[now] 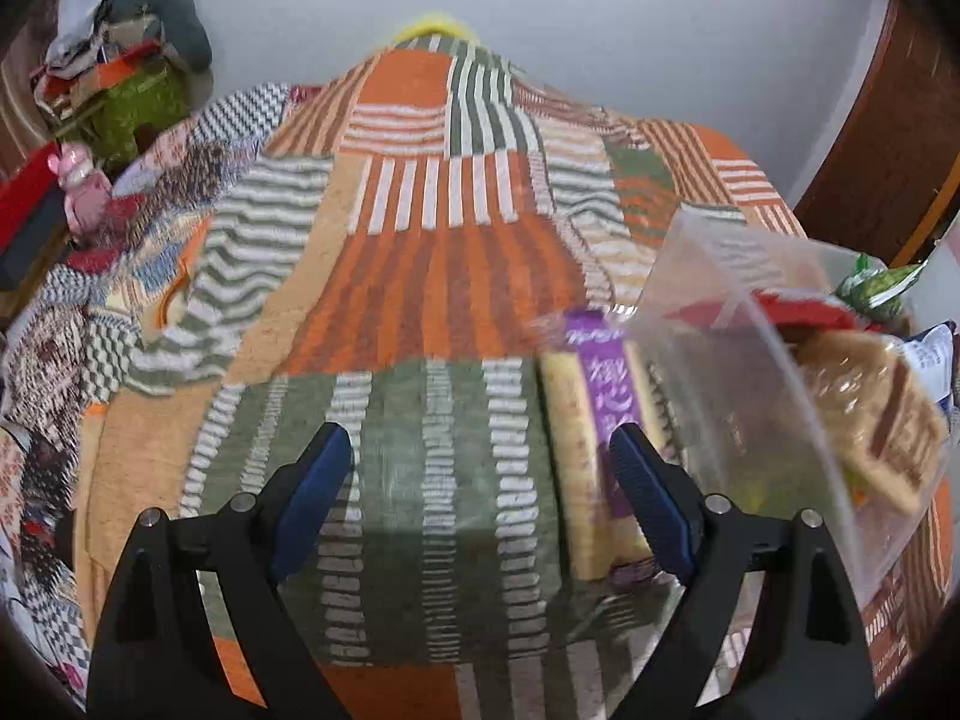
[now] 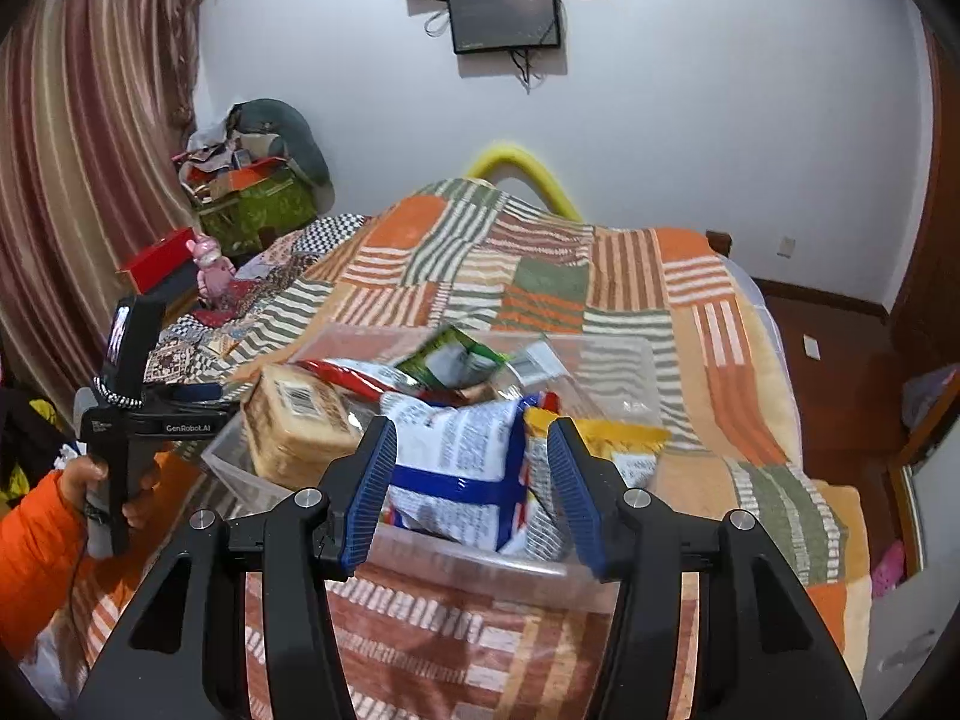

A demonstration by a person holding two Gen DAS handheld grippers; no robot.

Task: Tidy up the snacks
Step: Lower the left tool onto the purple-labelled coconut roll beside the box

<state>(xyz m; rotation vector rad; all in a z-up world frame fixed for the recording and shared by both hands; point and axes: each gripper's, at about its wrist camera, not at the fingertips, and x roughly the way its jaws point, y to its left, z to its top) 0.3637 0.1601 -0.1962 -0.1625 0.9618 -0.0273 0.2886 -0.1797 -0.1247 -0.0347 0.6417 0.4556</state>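
A clear plastic bin [image 2: 612, 360] sits on the patchwork bedspread and holds several snack packs: a blue-and-white bag [image 2: 462, 450], a tan cracker pack [image 2: 294, 420], a green pack [image 2: 450, 360] and a yellow pack [image 2: 600, 432]. My right gripper [image 2: 474, 480] is open, its blue pads either side of the blue-and-white bag, just above the bin's near rim. In the left wrist view a purple-labelled biscuit pack [image 1: 600, 438] lies on the bed beside the bin [image 1: 750, 372]. My left gripper [image 1: 480, 492] is open and empty, its right pad against that pack.
The bedspread [image 1: 432, 276] stretches ahead. A cluttered pile with a green box [image 2: 258, 204] and a pink toy [image 2: 210, 270] stands at the far left. A curtain [image 2: 90, 150] hangs left. A wall screen [image 2: 504, 12] is above. Wooden floor [image 2: 840, 372] lies right.
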